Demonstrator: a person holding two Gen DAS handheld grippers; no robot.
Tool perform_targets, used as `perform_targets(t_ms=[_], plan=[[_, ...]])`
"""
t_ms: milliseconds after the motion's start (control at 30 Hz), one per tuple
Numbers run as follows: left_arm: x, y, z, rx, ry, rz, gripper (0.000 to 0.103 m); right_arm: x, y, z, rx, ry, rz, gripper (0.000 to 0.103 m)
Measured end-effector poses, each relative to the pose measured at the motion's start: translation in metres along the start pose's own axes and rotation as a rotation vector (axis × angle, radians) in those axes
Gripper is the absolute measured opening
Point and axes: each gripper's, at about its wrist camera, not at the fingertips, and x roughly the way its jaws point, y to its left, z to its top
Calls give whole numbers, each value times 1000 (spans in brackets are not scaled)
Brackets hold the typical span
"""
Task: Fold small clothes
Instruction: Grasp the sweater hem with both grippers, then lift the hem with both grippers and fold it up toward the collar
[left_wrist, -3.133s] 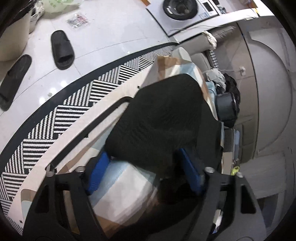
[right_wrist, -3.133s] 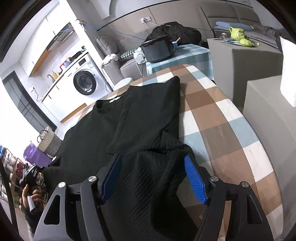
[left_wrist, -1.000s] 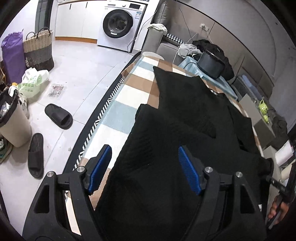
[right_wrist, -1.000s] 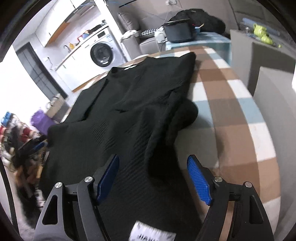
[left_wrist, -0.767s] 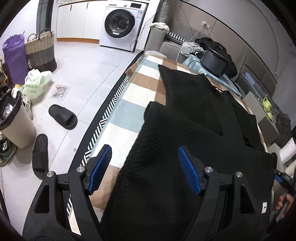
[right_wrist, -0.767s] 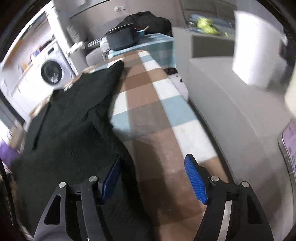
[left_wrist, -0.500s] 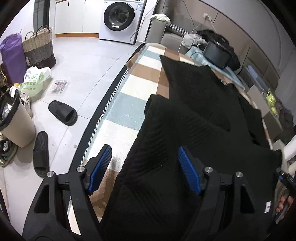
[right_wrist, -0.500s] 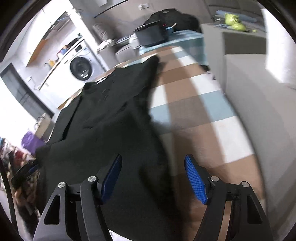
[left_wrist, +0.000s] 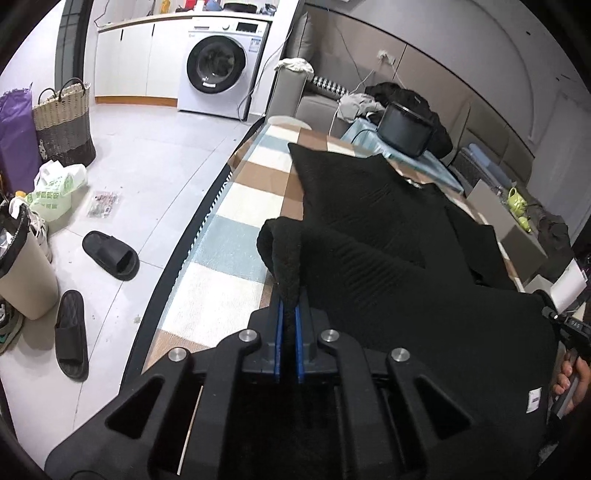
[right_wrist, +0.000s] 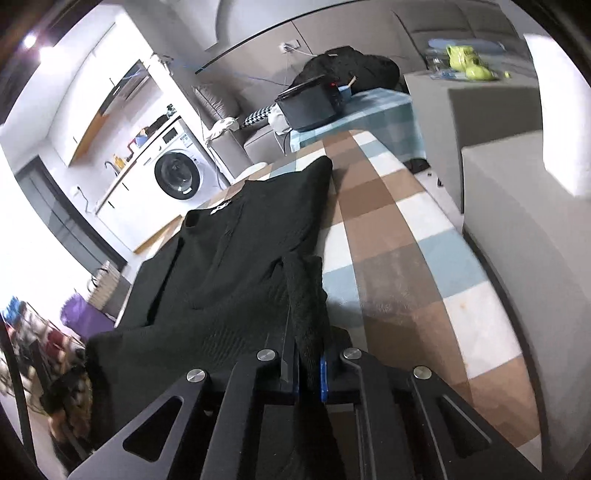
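Your black knit sweater (left_wrist: 388, 266) lies along the checked tablecloth (left_wrist: 229, 258), filling the centre and lower right of the left wrist view, collar toward the far end. Its sleeves look already turned in over the body, so by my reading the side folds are done and the lengthwise fold, hem up toward the collar, is what remains.

Your left gripper (left_wrist: 289, 317) has its blue pads pressed together on a bunched ridge of the hem. Your right gripper (right_wrist: 308, 369) is likewise clamped on a raised pleat of the same sweater (right_wrist: 236, 266).

The cloth's left edge drops to the tiled floor (left_wrist: 147, 155), where slippers (left_wrist: 110, 254) lie. In the right wrist view, bare cloth (right_wrist: 399, 251) runs beside the sweater to grey blocks (right_wrist: 524, 206) at the right. Ahead, the table looks open up to the collar.
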Motion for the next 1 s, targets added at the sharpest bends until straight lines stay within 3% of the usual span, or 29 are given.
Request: perform_targets(t_ms=[67, 133, 200, 333, 433, 633, 767, 833, 867, 900, 1000], plan=[[-2, 3, -1, -10, 9, 2, 3, 4, -3, -3, 13, 58, 13, 12], [-1, 7, -3, -27, 33, 11, 7, 6, -5, -8, 7, 96, 18, 23], [3, 10, -4, -28, 75, 16, 19, 3, -5, -16, -14, 110, 24, 44], [11, 11, -9, -30, 119, 28, 51, -4, 1, -32, -109, 144, 3, 45], [17, 8, -13, -3, 145, 42, 52, -3, 3, -45, -174, 167, -10, 46], [26, 8, -20, 20, 178, 58, 53, -3, -3, -52, -160, 168, 3, 52], [26, 3, -25, 61, 163, 60, 49, 1, 5, -53, -201, 161, 7, 52], [22, -1, -25, 83, 128, 72, 8, 4, 12, -53, -236, 159, 2, 38], [20, -3, -25, 89, 113, 70, 5, 6, 17, -53, -262, 160, 0, 13], [14, -4, -24, 85, 81, 59, 5, 7, 20, -52, -275, 150, 1, 6], [-10, -4, -20, 59, -13, 26, 5, -8, 23, -43, -261, 48, 36, 5]])
